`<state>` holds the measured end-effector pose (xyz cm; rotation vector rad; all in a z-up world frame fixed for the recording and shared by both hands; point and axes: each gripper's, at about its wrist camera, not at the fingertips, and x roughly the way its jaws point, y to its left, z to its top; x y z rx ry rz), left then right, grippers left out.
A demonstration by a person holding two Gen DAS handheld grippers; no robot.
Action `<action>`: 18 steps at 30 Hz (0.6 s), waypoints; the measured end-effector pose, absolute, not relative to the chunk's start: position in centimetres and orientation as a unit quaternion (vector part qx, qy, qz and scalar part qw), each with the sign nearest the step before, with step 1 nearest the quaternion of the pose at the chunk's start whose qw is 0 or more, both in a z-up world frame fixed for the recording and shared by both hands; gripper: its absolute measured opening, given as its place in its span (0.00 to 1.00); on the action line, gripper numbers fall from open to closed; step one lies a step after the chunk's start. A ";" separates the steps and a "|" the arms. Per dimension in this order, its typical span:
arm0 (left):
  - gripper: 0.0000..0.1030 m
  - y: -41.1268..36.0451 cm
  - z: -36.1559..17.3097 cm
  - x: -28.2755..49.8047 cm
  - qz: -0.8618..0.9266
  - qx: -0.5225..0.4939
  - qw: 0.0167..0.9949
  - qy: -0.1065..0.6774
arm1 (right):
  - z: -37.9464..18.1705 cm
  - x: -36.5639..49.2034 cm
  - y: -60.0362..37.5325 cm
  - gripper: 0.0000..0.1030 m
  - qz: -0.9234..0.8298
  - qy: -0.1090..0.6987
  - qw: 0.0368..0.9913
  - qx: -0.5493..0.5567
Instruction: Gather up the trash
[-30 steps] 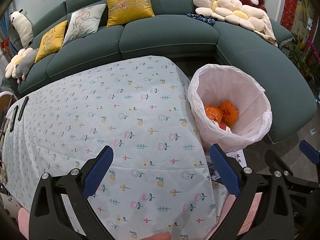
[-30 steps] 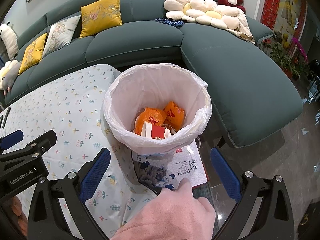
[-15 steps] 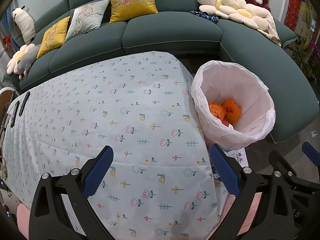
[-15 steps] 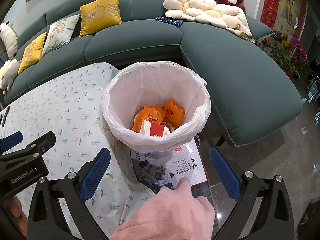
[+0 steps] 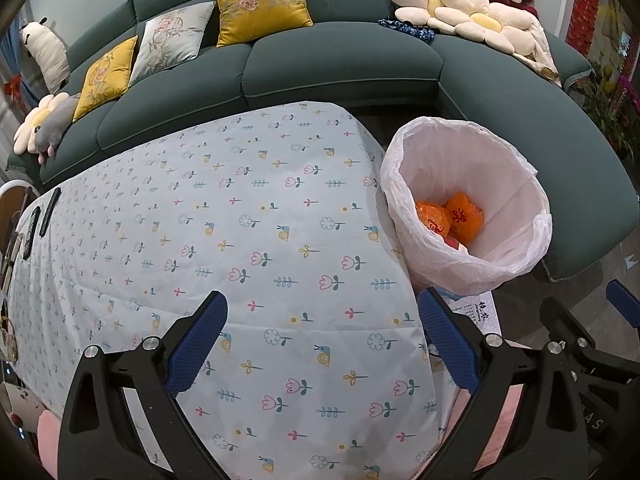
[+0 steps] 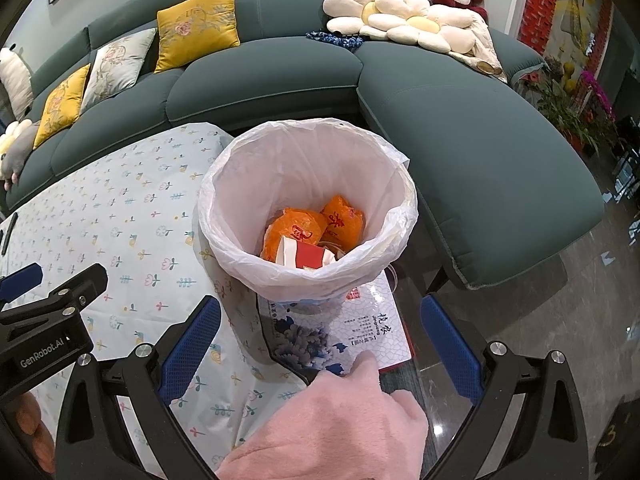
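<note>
Two grippers hang spread and empty: the left gripper [image 5: 322, 344] over the near part of the table [image 5: 248, 240], the right gripper [image 6: 320, 344] above a printed packet [image 6: 340, 332] that lies under the near side of the bin [image 6: 308, 204], just off the table's right edge. The trash [image 6: 312, 236], orange bags and a red-and-white carton, lies at the bin's bottom. No loose trash shows on the cloth, so collecting looks nearly done. If the packet counts as trash, the right gripper should take its free near edge and slide it out low, lest the bin tip. Behind stands the sofa [image 6: 280, 76].
</note>
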<state>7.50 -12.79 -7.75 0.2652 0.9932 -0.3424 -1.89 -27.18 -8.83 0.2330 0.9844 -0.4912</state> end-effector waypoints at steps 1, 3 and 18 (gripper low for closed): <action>0.89 -12.8 -7.7 7.5 -0.163 0.126 0.857 0.473 | -8.9 -1.9 -27.2 0.93 -0.233 0.467 0.846 0.110; 0.89 -12.8 -7.7 7.5 -0.163 0.127 0.857 0.472 | -8.8 -1.9 -27.2 0.93 -0.233 0.466 0.846 0.111; 0.89 -13.0 -7.7 7.4 -0.166 0.131 0.856 0.471 | -8.9 -2.0 -27.2 0.93 -0.233 0.466 0.846 0.112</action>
